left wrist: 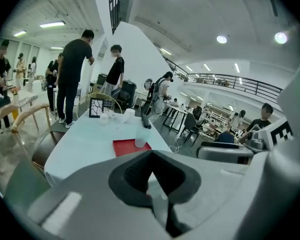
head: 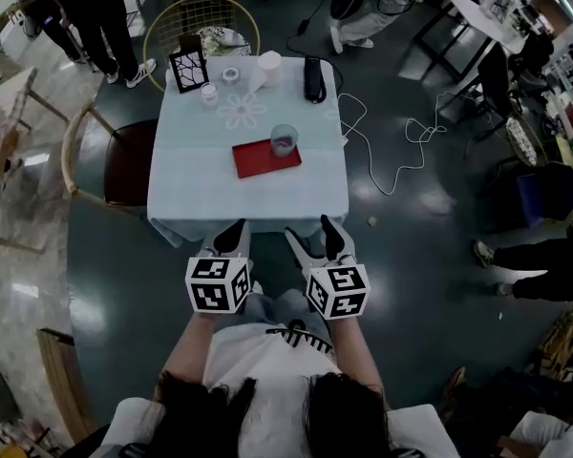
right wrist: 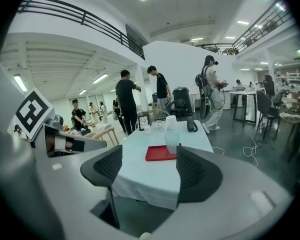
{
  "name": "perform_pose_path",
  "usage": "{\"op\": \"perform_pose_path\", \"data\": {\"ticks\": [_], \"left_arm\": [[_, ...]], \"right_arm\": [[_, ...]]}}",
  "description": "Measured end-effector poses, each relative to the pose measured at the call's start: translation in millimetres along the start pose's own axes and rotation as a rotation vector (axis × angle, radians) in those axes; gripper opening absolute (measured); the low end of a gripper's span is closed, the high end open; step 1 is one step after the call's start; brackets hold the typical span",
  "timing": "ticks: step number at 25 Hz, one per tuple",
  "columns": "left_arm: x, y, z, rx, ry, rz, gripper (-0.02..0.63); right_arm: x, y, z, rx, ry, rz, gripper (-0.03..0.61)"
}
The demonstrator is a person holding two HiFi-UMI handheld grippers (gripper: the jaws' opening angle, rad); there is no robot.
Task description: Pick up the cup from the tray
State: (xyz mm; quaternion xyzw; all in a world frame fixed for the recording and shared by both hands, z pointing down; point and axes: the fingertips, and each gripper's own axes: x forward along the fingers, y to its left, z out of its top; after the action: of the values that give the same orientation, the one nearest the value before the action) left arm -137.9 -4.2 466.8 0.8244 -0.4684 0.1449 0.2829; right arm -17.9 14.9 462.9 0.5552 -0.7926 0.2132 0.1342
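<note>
A translucent cup [head: 285, 139] stands upright on the right end of a red tray [head: 258, 159], on a table under a pale cloth [head: 191, 179]. Both grippers hover off the table's near edge, well short of the tray. My left gripper [head: 232, 238] has its pads together and holds nothing. My right gripper [head: 317, 239] is open and empty. In the left gripper view the cup [left wrist: 140, 138] and tray [left wrist: 126, 147] lie beyond the closed pads of the left gripper [left wrist: 151, 178]. In the right gripper view the cup [right wrist: 172, 138] and tray [right wrist: 157, 153] show between the spread fingers of the right gripper [right wrist: 149, 171].
At the table's far end stand a black picture frame [head: 188, 70], small cups [head: 209, 93], a white paper cup [head: 269, 65] and a black device [head: 313, 78]. A wooden chair [head: 119, 160] sits to the left. A white cable [head: 393, 151] trails on the floor to the right. People stand behind.
</note>
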Motion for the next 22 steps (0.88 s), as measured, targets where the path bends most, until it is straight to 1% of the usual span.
{"op": "perform_pose_path", "data": {"ticks": [5, 12, 18, 22], "left_arm": [[6.8, 13.3, 6.3, -0.007, 0.003, -0.005, 0.000], [23.1, 25.4, 17.6, 0.003, -0.006, 0.001, 0.000], [50.1, 36.3, 32.0, 0.006, -0.006, 0.024, 0.000], [73.5, 47.8, 43.3, -0.020, -0.004, 0.047, 0.000]], "right_arm": [[15.1, 1.5, 11.3, -0.018, -0.023, 0.004, 0.384], [40.4, -5.7, 28.2, -0.025, -0.068, 0.021, 0.422], [77.9, -21.2, 36.8, -0.047, -0.045, 0.040, 0.434], [107.5, -34.7, 45.9, -0.061, -0.036, 0.050, 0.448]]}}
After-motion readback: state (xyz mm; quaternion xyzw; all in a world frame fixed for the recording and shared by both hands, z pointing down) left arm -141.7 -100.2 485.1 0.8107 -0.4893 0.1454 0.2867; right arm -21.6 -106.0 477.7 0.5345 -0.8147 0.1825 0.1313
